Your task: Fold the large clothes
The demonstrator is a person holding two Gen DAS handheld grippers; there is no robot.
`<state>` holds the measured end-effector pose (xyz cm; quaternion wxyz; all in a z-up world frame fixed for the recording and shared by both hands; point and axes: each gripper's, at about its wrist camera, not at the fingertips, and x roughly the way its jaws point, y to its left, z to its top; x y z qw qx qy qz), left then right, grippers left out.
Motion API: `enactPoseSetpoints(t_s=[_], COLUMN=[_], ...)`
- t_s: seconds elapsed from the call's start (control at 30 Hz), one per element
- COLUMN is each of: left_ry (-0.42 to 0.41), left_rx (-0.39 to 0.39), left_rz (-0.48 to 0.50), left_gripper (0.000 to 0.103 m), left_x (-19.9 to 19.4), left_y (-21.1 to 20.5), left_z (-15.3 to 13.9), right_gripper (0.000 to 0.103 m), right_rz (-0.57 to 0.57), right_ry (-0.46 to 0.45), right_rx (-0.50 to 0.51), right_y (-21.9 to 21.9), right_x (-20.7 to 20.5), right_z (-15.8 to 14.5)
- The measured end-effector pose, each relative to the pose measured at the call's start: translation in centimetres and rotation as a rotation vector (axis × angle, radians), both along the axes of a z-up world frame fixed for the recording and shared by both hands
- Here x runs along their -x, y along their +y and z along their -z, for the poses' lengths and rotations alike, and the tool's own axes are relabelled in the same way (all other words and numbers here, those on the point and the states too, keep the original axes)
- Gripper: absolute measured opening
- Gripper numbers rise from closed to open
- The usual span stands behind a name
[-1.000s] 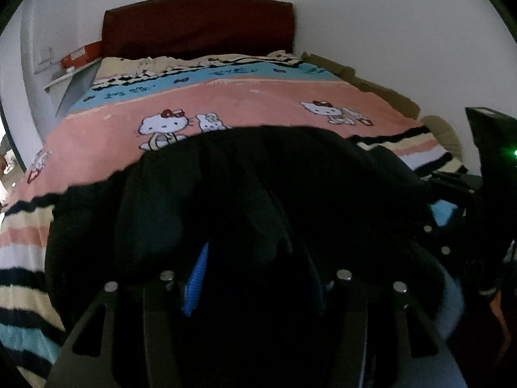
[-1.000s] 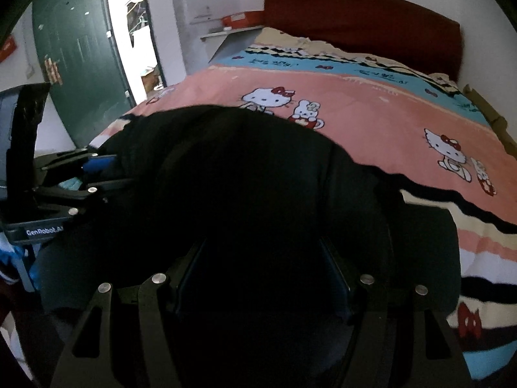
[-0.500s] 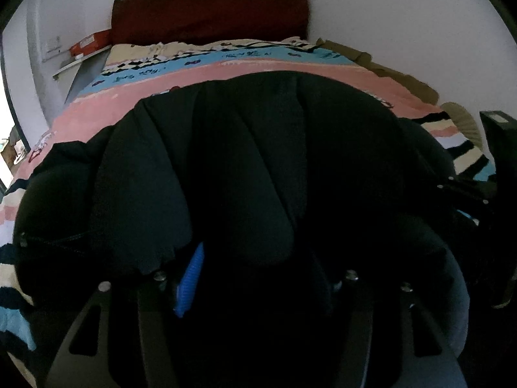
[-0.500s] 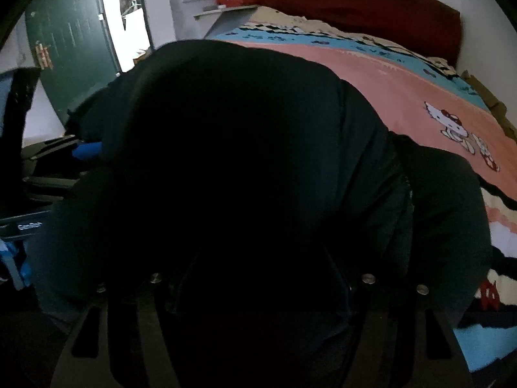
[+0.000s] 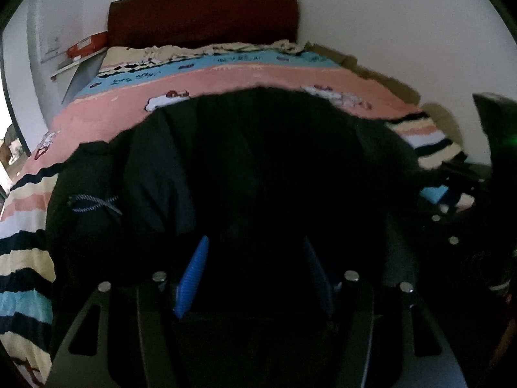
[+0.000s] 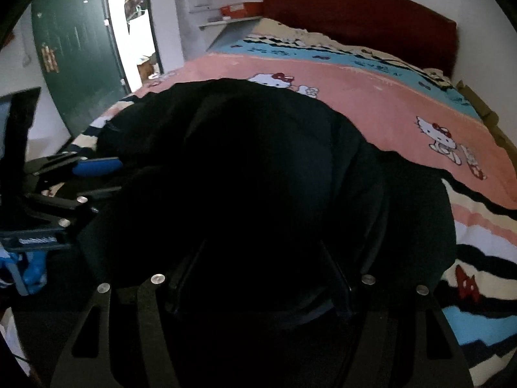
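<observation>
A large black padded jacket (image 5: 258, 168) lies bunched on the near part of the bed and fills the middle of both views; it also shows in the right wrist view (image 6: 258, 174). My left gripper (image 5: 255, 258) has its blue-padded fingers (image 5: 192, 274) set apart with thick jacket fabric between them. My right gripper (image 6: 261, 268) is buried in the same jacket, its fingers wrapped by dark cloth. The left gripper also shows at the left edge of the right wrist view (image 6: 93, 174), the right one at the right edge of the left wrist view (image 5: 452, 207). A striped drawcord (image 5: 93, 203) hangs at the jacket's left side.
The bed carries a pink, blue and striped cartoon-cat blanket (image 5: 252, 74) with a dark red headboard (image 5: 203, 16) at the far end. A small shelf with an orange box (image 6: 239, 9) and a green door (image 6: 74, 51) stand to the left. White walls close in on the right.
The jacket was lifted high half a second ago, hiding most of the blanket; now it has dropped back lower onto the bed, and more blanket shows in both views.
</observation>
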<state>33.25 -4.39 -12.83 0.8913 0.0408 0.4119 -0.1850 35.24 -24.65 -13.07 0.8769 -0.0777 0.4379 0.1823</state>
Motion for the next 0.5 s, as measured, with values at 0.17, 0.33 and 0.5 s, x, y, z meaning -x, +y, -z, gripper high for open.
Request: enactPoseSetpoints(t_s=[0.17,0.33,0.5], left_ry=[0.040,0.063,0.053], left_rx=[-0.053,-0.049,-0.085], left_rz=[-0.004,-0.014,-0.021], left_gripper=[0.059,0.059,0.059], left_x=[-1.5,-2.7,-2.3], left_y=[-1.3,-1.4,-1.8], left_z=[2.6,4.3,3.9], right_gripper=[0.068,0.068,0.068], right_rz=[0.011,0.019,0.026], right_ry=[0.052,0.084,0.089], right_rx=[0.047,0.077,0.128], right_y=[0.5,0.6,0.9], right_x=[-1.0,-3.8,-4.3], right_z=[3.0,5.7,6.0])
